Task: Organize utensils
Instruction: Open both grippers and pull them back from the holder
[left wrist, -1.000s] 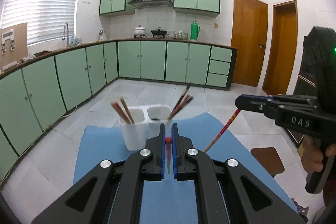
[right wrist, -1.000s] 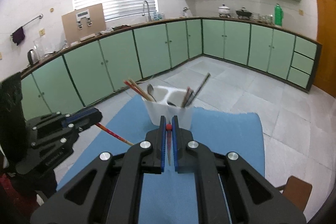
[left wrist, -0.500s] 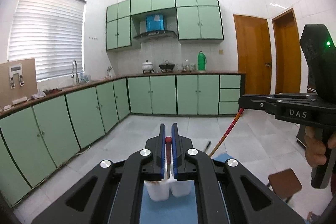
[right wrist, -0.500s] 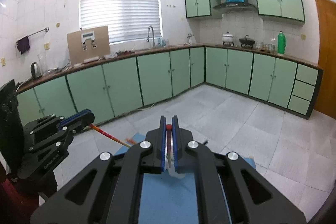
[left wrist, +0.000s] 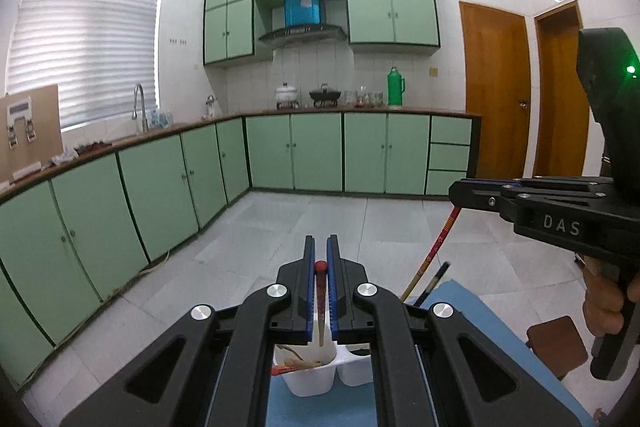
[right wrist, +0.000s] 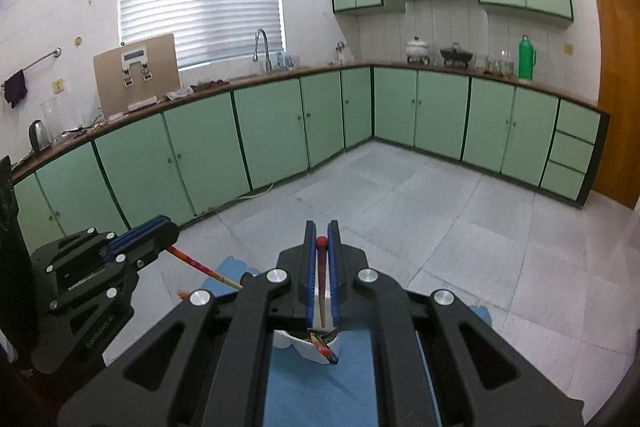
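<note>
My left gripper (left wrist: 320, 247) is shut on a red-tipped chopstick (left wrist: 320, 291) that hangs down over the left compartment of the white utensil holder (left wrist: 308, 383). My right gripper (right wrist: 322, 233) is shut on another red-tipped chopstick (right wrist: 321, 287) above the same holder (right wrist: 310, 347). In the left wrist view the right gripper (left wrist: 456, 191) shows at the right with its chopstick (left wrist: 434, 249) slanting down. In the right wrist view the left gripper (right wrist: 170, 229) shows at the left with its chopstick (right wrist: 204, 269). Several chopsticks stand in the holder.
The holder stands on a blue mat (right wrist: 320, 387) on a table. A brown stool (left wrist: 556, 343) stands on the tiled floor at the right. Green kitchen cabinets (left wrist: 320, 151) line the far walls.
Both grippers have risen and tilted up; the holder has slid from the middle of both views to under the fingers. Each gripper still holds its chopstick.
</note>
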`<act>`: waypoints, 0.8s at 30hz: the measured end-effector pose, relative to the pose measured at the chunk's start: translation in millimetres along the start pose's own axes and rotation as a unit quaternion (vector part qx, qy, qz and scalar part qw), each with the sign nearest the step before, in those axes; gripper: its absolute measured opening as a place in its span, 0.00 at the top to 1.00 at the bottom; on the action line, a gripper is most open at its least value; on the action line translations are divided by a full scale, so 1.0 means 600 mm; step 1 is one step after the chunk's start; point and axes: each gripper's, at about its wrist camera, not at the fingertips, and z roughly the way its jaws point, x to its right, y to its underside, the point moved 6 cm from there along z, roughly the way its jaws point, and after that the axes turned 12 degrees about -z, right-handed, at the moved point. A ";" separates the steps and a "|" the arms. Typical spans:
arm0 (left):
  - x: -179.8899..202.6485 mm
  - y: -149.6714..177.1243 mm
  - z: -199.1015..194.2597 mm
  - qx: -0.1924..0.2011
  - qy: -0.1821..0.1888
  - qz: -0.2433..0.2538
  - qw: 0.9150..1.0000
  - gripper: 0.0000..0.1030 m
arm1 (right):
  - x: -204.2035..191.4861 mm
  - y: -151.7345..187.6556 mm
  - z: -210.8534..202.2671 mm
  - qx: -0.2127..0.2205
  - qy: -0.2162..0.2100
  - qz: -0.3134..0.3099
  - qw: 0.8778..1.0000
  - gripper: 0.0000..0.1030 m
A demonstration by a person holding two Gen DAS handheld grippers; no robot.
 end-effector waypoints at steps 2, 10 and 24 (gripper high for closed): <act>-0.006 0.009 0.018 -0.009 -0.004 -0.003 1.000 0.95 | -0.003 0.009 0.019 -0.008 0.001 -0.002 1.000 0.95; -0.021 0.051 0.079 -0.050 -0.012 -0.004 0.999 0.95 | -0.015 0.046 0.076 -0.045 -0.002 0.000 0.999 0.95; -0.025 0.038 -0.028 -0.025 0.001 -0.026 0.999 0.45 | 0.030 0.067 -0.052 0.020 0.055 0.045 0.997 0.21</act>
